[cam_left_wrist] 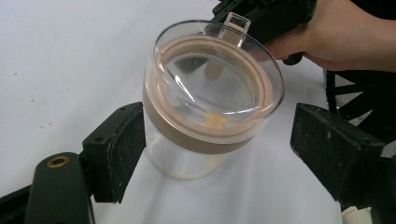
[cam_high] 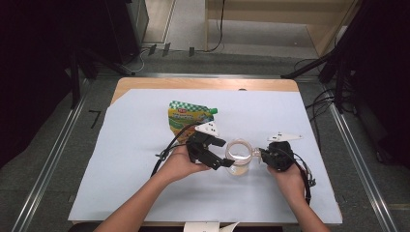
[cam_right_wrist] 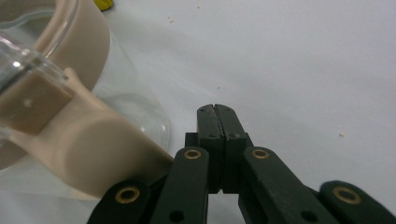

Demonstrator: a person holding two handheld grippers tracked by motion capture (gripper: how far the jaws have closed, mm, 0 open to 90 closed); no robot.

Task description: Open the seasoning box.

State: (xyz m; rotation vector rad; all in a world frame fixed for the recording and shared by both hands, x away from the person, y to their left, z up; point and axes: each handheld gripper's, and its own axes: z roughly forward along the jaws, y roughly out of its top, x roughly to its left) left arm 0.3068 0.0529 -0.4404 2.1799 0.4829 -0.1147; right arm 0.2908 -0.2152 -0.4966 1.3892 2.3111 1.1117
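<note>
A clear glass jar (cam_high: 239,159) with a beige-banded see-through lid (cam_left_wrist: 212,88) stands on the white sheet mid-table. My left gripper (cam_high: 223,153) comes at it from the left. Its jaws stand wide on either side of the jar (cam_left_wrist: 187,154). The left pad (cam_left_wrist: 123,149) sits at the glass and the right pad (cam_left_wrist: 327,144) is well clear of it, so the left gripper (cam_left_wrist: 218,114) is open. My right gripper (cam_high: 262,153) is shut with nothing between its jaws (cam_right_wrist: 217,114). It lies just right of the jar, beside the lid's beige latch (cam_right_wrist: 88,149).
A green and yellow spout pouch (cam_high: 187,117) lies flat behind the left hand. The white sheet (cam_high: 145,193) covers most of the wooden table (cam_high: 145,83). Cables trail from both grippers toward the near edge. Dark stands flank the table.
</note>
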